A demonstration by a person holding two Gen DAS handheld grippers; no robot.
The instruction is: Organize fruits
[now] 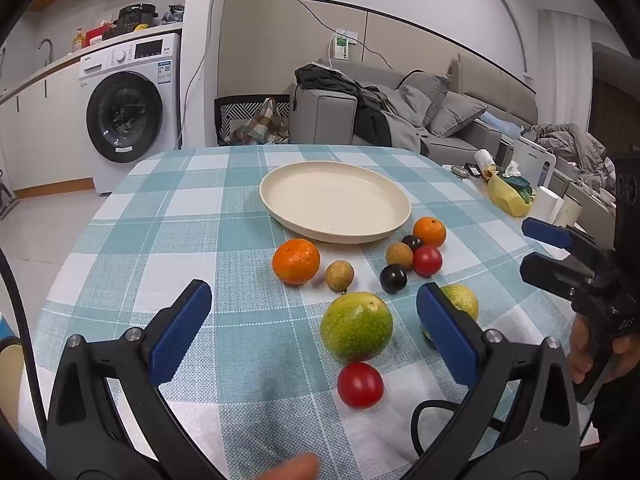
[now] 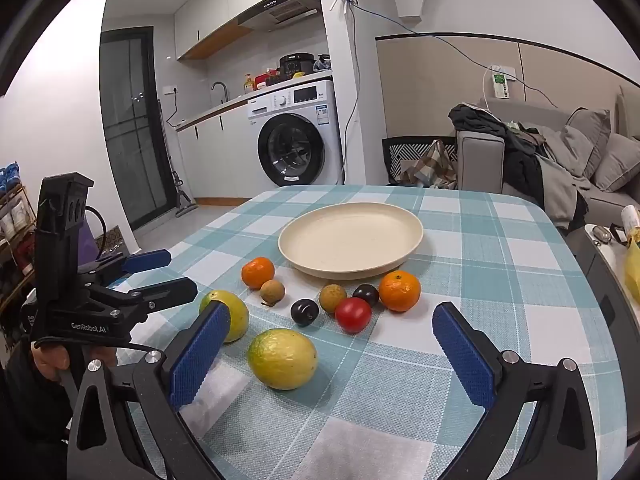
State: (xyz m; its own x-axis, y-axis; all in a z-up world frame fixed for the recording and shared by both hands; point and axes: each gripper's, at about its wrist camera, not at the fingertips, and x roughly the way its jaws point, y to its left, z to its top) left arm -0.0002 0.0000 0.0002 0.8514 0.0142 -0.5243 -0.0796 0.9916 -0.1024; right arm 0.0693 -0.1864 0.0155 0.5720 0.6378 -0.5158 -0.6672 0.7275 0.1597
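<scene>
A: Left wrist view: the left claw (image 1: pixel 314 322) gapes wide over the checked teal-and-white cloth surface (image 1: pixel 168 216), holding nothing. A large round green-yellow fruit (image 1: pixel 356 327) sits between its blue pads (image 1: pixel 182 330), touching neither; a small red tomato (image 1: pixel 360 385) lies just nearer.

B: And the right claw (image 2: pixel 330 354)?

A: Equally spread and empty. An oval yellow-green fruit (image 2: pixel 282 358) lies between its fingers. Beyond, two dark plums, two brown longans, another tomato and two round orange mandarins (image 2: pixel 399 291) crowd before the empty cream round plate (image 2: pixel 412 236).
</scene>
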